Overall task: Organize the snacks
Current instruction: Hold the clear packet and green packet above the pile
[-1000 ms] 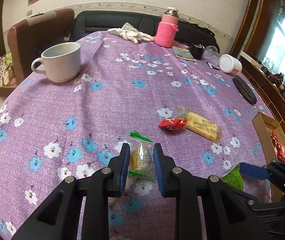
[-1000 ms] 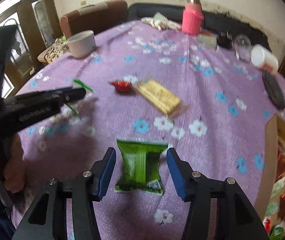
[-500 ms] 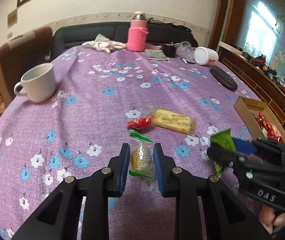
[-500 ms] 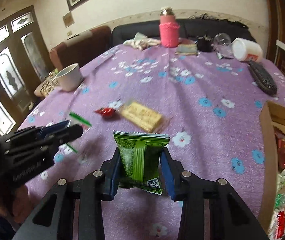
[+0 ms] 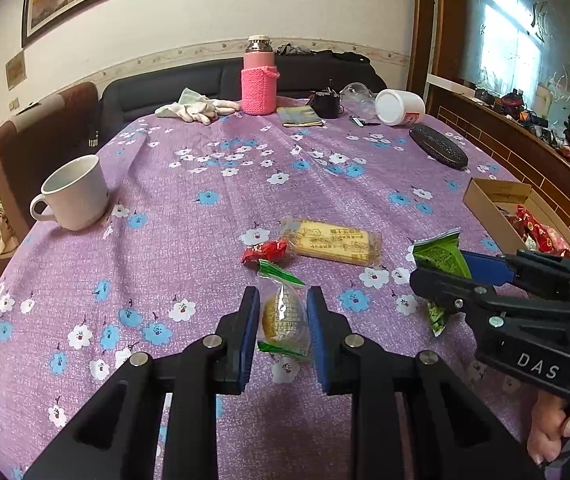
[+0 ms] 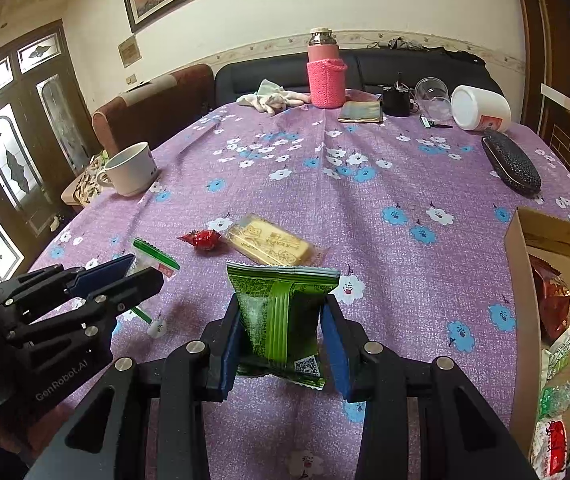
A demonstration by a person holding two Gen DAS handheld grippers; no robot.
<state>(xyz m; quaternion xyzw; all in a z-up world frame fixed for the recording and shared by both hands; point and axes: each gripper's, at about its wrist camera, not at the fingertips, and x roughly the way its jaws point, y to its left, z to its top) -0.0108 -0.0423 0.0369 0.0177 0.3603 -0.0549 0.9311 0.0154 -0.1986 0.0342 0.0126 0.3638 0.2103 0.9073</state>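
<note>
In the left wrist view, the left gripper (image 5: 281, 320) has its two blue-padded fingers closed on a clear-wrapped yellow pastry (image 5: 282, 317), whose green-edged wrapper stands up between the pads above the purple flowered tablecloth (image 5: 189, 240). Just beyond it on the cloth lie a small red candy (image 5: 265, 251) and, touching or just beside it, a long yellow biscuit pack (image 5: 335, 241). To the right, the right gripper (image 5: 441, 268) reaches in from the side, clamped on a green snack packet (image 5: 441, 256), with the person's hand (image 5: 553, 432) on its handle at the lower right corner. A cardboard box (image 5: 485, 196) with red wrapped snacks inside sits at the right edge of the table. Farther off are a white mug (image 5: 75, 192) on the left, a pink knit-covered flask (image 5: 259, 80) at the far end beside a crumpled cloth (image 5: 195, 106), a white jar lying on its side (image 5: 399, 106), and a dark glasses case (image 5: 439, 152). In the right wrist view, the right gripper (image 6: 285, 340) pinches the green snack packet (image 6: 281, 316) upright between its blue pads, held above the tablecloth (image 6: 365, 200). The left gripper (image 6: 125, 276) enters from the left, gripping the clear-wrapped pastry (image 6: 153, 258), only partly visible behind its fingers. The red candy (image 6: 201, 238) and biscuit pack (image 6: 271, 242) lie side by side between the two tools and farther out. The cardboard box (image 6: 519, 280) fills the right edge, holding a jumble of red, green and white packets. The mug (image 6: 131, 168), flask (image 6: 325, 76), jar (image 6: 481, 109) and glasses case (image 6: 511, 164) ring the far part of the table.
</note>
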